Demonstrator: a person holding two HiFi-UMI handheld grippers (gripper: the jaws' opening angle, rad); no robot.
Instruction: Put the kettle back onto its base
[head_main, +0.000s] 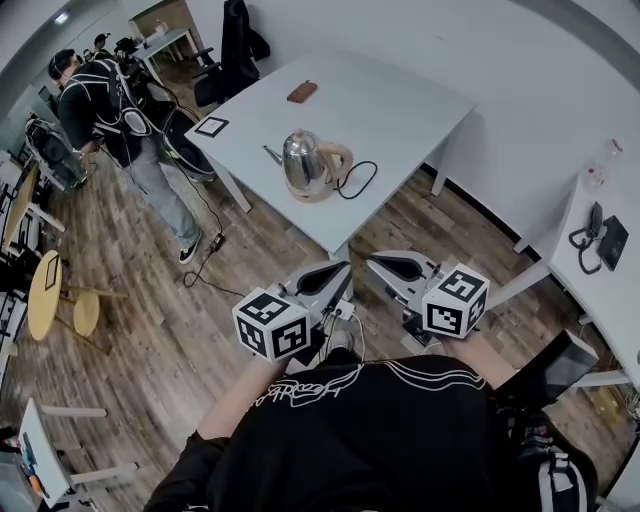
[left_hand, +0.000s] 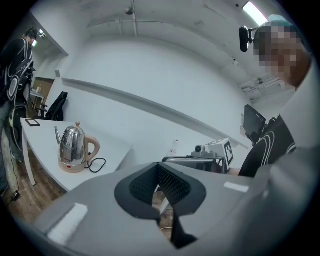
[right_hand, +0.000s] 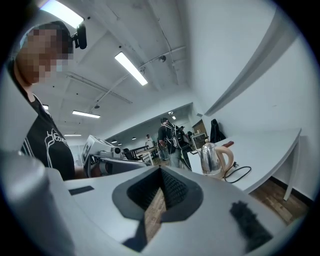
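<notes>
The kettle (head_main: 303, 160) has a polished metal body, mirror-bright and smooth. Its handle (head_main: 343, 158) is beige plastic with a soft sheen, and its base (head_main: 320, 194) looks to be the same beige plastic. The cord (head_main: 362, 180) near the desk's right edge is black and slightly glossy. The desk (head_main: 400, 110) has a white top, smooth and matt. The floor (head_main: 150, 320) is brown wood plank with visible grain. The left gripper (head_main: 340, 270) and right gripper (head_main: 378, 262) both have matt grey plastic shells. Their pads (left_hand: 173, 185) are black, finely ribbed and rubbery-looking. The person's top (head_main: 380, 430) is black cloth with white print.
</notes>
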